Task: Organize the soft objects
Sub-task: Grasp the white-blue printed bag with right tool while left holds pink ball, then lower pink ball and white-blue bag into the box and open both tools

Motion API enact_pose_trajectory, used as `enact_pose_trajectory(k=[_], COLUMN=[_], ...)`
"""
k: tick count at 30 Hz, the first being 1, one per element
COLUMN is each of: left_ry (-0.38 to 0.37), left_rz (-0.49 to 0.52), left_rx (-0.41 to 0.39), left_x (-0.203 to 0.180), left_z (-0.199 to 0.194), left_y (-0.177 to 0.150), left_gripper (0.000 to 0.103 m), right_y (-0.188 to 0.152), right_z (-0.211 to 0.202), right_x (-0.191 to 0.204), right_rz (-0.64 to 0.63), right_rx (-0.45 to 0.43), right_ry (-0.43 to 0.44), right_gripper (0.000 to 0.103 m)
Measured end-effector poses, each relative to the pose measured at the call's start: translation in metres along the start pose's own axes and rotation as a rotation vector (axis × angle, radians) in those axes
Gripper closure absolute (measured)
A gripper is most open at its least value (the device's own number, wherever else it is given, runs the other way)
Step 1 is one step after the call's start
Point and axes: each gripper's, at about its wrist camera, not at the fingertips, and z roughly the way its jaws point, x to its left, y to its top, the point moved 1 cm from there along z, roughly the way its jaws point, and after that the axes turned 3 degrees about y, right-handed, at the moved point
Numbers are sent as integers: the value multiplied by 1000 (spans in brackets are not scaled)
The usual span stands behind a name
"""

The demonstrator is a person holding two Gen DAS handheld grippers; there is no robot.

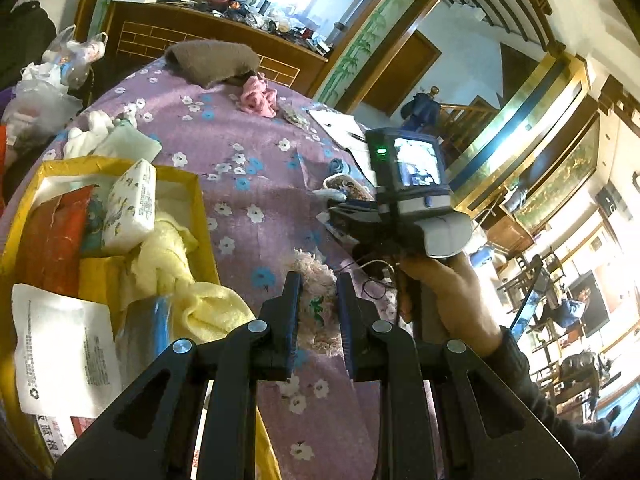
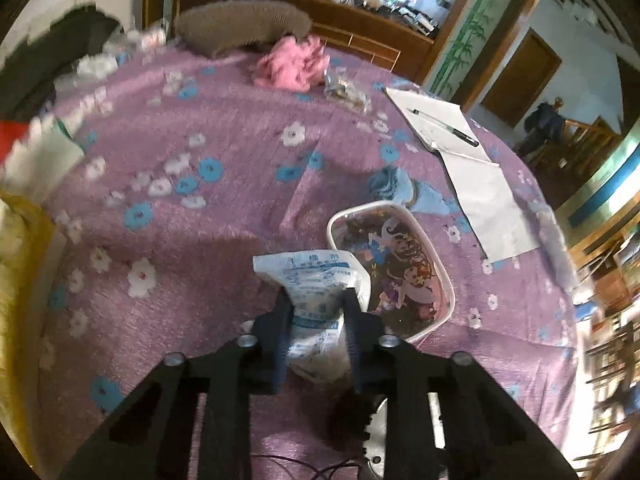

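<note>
- Left gripper (image 1: 318, 286) is clamping a fluffy pale-pink plush piece (image 1: 316, 300); both pads are pressing into it, just above the tablecloth.
- Right gripper (image 2: 316, 300) is pinching a white-and-blue printed packet (image 2: 316, 292); both pads are pressing on its sides and the packet is sticking out ahead of the fingertips.
- Just right of the right gripper, a white-rimmed cartoon-print lid or tray (image 2: 394, 264) is lying flat, touching the packet's edge.
- Left of the left gripper, a yellow box (image 1: 202, 216) is sitting with soft goods piled in it: a yellow towel (image 1: 208, 308), a tissue pack (image 1: 130, 206), a red packet (image 1: 54, 236).
- Both tools are working over a purple floral tablecloth (image 2: 224, 248) covering a round table.
- Further ahead: a notepad (image 2: 440, 124) with a pen (image 2: 444, 126), a pink fuzzy cloth (image 2: 290, 66), a brown fuzzy item (image 2: 240, 30) at the far edge.
- In the left wrist view, a person's hand (image 1: 448, 292) is gripping the right gripper's handle.
- Behind the table, a cluttered wooden sideboard (image 1: 224, 46) is standing; right of it a wooden door and staircase are showing.
</note>
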Motion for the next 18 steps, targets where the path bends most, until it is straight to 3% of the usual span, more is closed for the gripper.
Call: enact_pose_trajectory(k=[3, 6, 10, 13, 18], left_ry=[12, 18, 28, 36, 57], left_rz=[0, 0, -15, -43, -56], left_rx=[-1, -1, -12, -20, -51], left_x=[0, -1, 2, 5, 5], left_z=[-2, -2, -7, -11, -25], left_y=[-1, -1, -4, -5, -6], left_gripper=[86, 86, 86, 86, 86], right_y=[1, -2, -23, -46, -68], right_z=[-17, -31, -58, -75, -98], right_x=[-2, -7, -19, -20, -7], right_rz=[26, 80, 204, 264, 277], right_rx=[-62, -124, -207, -252, -293], right_ry=[31, 144, 421, 562, 661], right_gripper=[88, 89, 89, 89, 89])
